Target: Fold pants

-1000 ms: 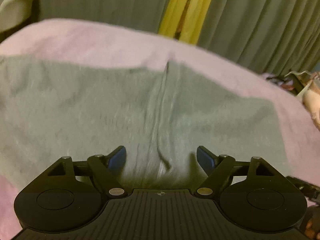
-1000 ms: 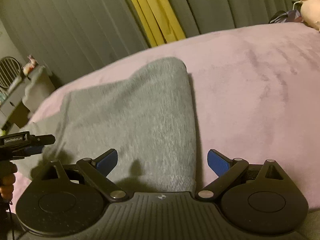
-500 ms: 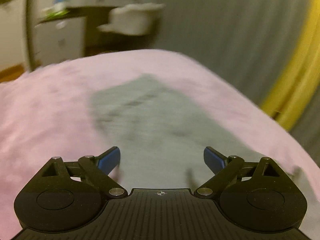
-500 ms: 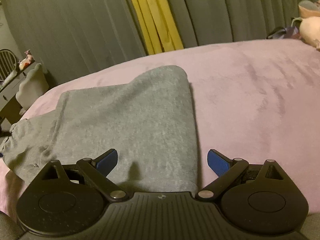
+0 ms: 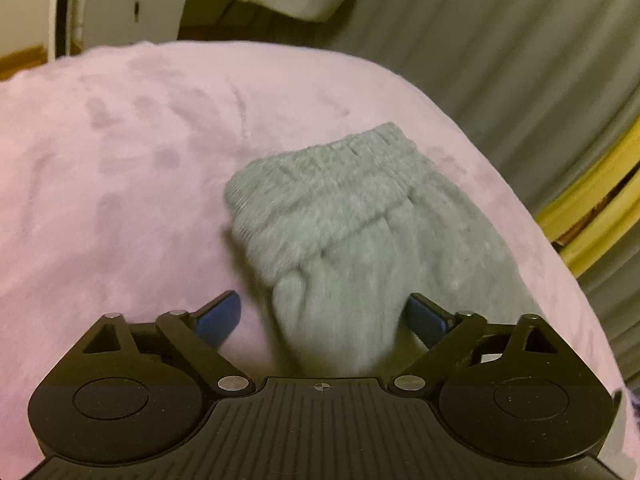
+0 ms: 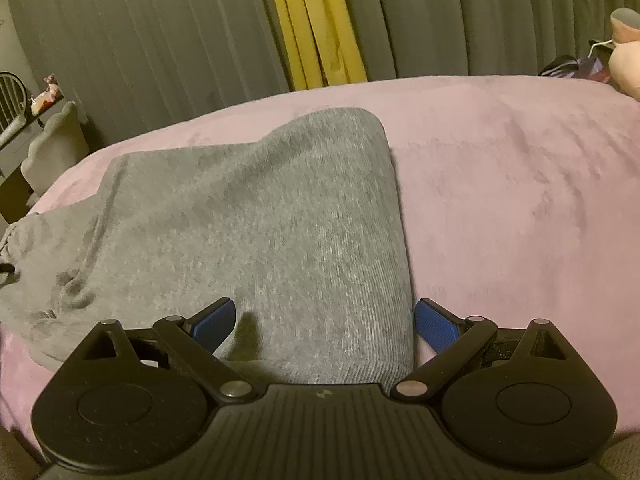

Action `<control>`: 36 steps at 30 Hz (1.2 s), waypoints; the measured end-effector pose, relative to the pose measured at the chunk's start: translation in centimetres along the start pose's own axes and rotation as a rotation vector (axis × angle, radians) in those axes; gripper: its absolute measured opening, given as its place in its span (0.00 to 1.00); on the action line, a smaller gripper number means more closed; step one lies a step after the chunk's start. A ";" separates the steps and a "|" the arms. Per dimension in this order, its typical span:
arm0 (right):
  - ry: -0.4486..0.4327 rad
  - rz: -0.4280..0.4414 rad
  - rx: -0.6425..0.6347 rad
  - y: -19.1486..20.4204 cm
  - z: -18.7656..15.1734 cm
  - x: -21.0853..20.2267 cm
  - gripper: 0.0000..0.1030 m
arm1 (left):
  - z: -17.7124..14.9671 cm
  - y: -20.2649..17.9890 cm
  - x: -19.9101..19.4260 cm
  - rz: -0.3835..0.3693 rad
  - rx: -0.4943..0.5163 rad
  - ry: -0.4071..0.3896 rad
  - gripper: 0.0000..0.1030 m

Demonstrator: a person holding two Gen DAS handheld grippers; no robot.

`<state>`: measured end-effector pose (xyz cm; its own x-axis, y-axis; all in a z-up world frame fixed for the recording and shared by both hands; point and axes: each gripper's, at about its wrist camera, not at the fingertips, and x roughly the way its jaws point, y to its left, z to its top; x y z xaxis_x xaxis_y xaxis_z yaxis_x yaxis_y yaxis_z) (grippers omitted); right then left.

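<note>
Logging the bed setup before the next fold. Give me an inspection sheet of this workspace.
Surface: pink blanket, soft, lightly creased.
Job's things: grey pants lying on it; elastic waistband facing the left camera.
Clutter: plush toy at the far right edge.
Grippers: left tongs open over the pants; right tongs open over a folded edge.
Cables: nothing seen for certain.
Surroundings: grey curtains, yellow strip, cabinet.

On my feeds: one grey knit sweatpants [image 6: 256, 216], one pink plush bed [image 6: 520, 184], two black grippers with blue-padded fingers [image 5: 218, 318].
</note>
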<state>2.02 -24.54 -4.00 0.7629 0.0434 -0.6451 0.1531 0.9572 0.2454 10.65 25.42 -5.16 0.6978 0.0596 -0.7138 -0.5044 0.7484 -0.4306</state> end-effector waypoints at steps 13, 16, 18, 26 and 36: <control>-0.001 -0.018 0.016 -0.3 0.1 0.7 0.94 | 1.5 -1.0 -0.7 0.004 -0.016 -0.002 0.73; 0.001 -0.020 0.007 -0.1 0.1 0.8 0.94 | 1.4 -0.2 0.7 -0.013 -0.045 0.015 0.81; -0.003 -0.021 0.004 0.0 0.3 0.6 0.94 | 1.6 -1.2 0.6 0.030 -0.033 0.008 0.71; -0.050 -0.010 0.023 -0.3 0.6 -0.7 0.94 | 0.4 -8.2 -7.1 -0.013 0.305 -0.203 0.35; -0.161 0.051 0.089 -1.5 1.0 -3.8 0.94 | -13.8 -22.5 -17.8 -0.346 0.866 -0.292 0.38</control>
<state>-0.50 -26.45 -1.24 0.8609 0.0383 -0.5073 0.1607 0.9257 0.3425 2.62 -1.59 9.64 0.8945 -0.1810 -0.4087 0.2186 0.9747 0.0470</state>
